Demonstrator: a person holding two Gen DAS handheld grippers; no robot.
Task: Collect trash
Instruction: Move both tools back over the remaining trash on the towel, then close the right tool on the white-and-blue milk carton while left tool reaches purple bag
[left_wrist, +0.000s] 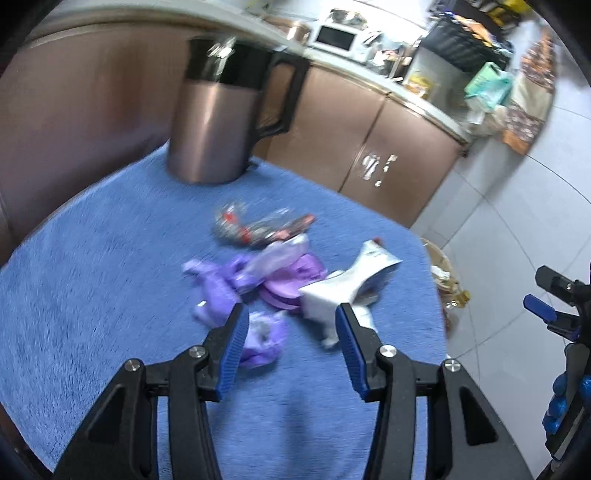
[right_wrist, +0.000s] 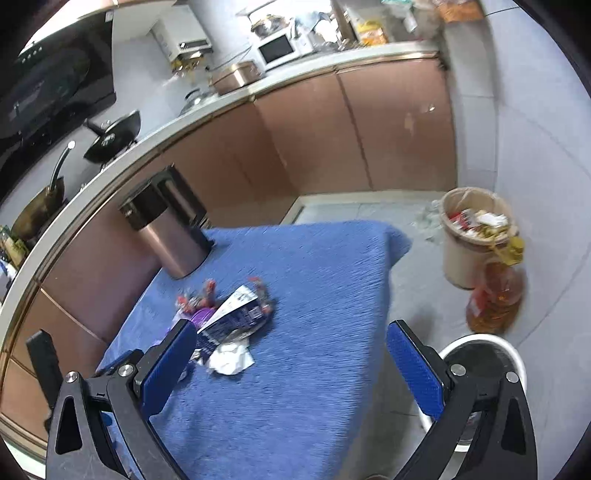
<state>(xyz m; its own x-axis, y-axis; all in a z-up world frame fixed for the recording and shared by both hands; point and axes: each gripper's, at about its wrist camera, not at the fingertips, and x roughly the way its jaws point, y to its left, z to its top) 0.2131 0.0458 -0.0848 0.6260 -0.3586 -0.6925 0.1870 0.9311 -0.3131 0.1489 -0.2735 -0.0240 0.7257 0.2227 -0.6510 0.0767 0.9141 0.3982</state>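
Trash lies heaped on the blue cloth (left_wrist: 110, 277): purple wrappers (left_wrist: 218, 291), a purple lid (left_wrist: 288, 280), a torn white packet (left_wrist: 351, 280) and a clear wrapper with red print (left_wrist: 258, 225). My left gripper (left_wrist: 291, 314) hovers open just short of the heap, and a small crumpled purple wrapper (left_wrist: 264, 339) lies on the cloth below the gap, untouched. In the right wrist view my right gripper (right_wrist: 291, 332) stands wide open and empty above the cloth's near corner. The heap, with its blue-and-white packet (right_wrist: 236, 314) and white crumpled paper (right_wrist: 231, 358), lies by its left finger.
A copper-coloured jug with a black handle (left_wrist: 218, 125) stands at the cloth's far edge. On the floor to the right are a beige bin (right_wrist: 465, 258) filled with rubbish, an oil bottle (right_wrist: 495, 299) and a round white container (right_wrist: 484, 369). Brown cabinets run behind.
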